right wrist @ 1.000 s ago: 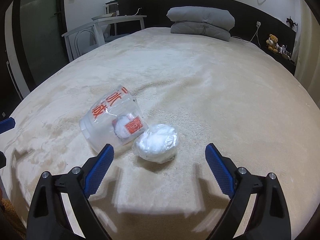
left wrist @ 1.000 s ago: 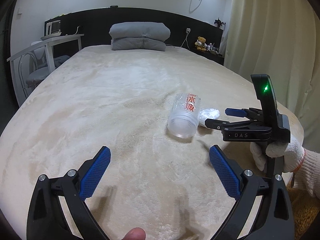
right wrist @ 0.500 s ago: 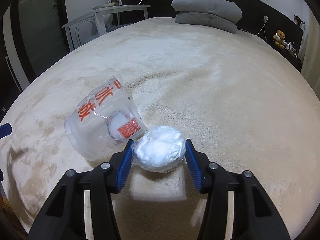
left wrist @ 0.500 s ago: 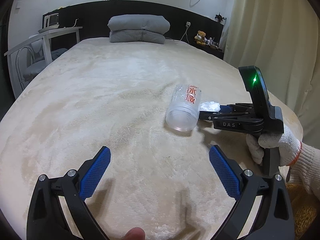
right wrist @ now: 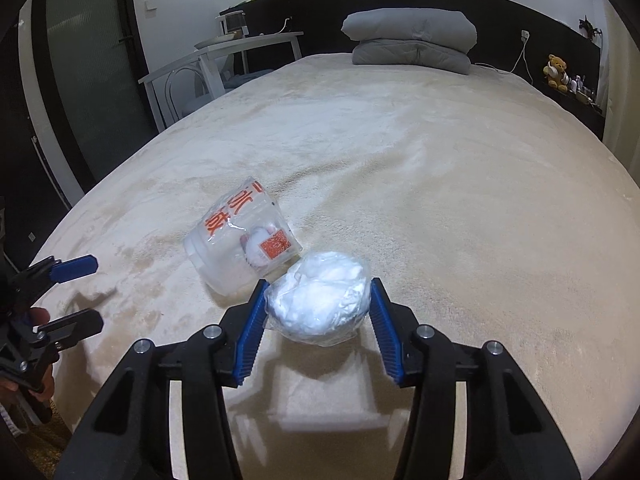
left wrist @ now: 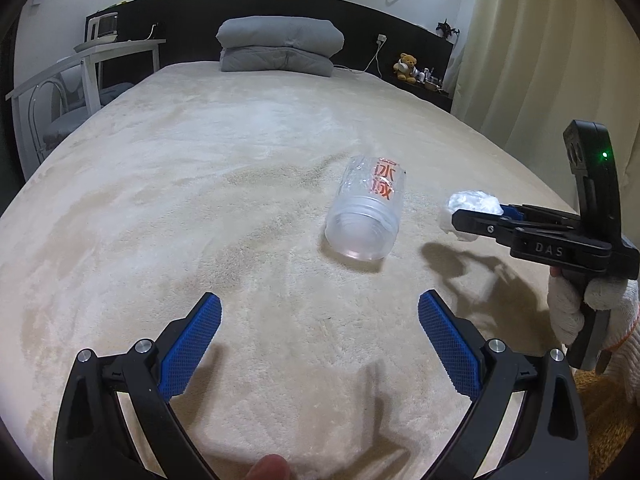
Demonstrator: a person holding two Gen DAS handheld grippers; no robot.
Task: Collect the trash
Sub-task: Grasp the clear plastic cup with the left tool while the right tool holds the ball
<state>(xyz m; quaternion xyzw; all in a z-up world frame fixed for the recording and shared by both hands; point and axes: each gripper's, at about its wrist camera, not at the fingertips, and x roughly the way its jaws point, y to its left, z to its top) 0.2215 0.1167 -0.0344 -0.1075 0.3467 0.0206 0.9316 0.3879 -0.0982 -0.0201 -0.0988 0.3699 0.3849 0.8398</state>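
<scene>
Right gripper (right wrist: 318, 312): jaws just closed in, blue pads pinching the white wad (right wrist: 320, 298) from both sides.
White wad: crumpled white stuff wrapped in clear film, lifted clear of the bed (right wrist: 460, 200), shadow on the cover right beneath; seen from the left wrist at (left wrist: 472, 210), poking out ahead of the right gripper (left wrist: 474, 216).
Gloved hand (left wrist: 576, 308): white knit glove wrapped round the right gripper's handle, green light glowing on the upright part above.
Left gripper (left wrist: 320, 340): jaws spread wide, nothing between the blue pads, hanging over bare cover; also visible from the right wrist at (right wrist: 74, 292), at the bed's left edge.
Plastic cup (left wrist: 366, 216): clear, red characters on the side, lying tipped over on the bed, mouth toward the left gripper, just left of the wad and apart from it.
Cup contents (right wrist: 266, 246): something white inside with an orange-red label; exact kind hard to tell through the plastic.
Folded grey quilt (left wrist: 280, 46): stacked at the head of the bed, well away.
Teddy bear (left wrist: 406, 66): on the dark shelf at the far right.
</scene>
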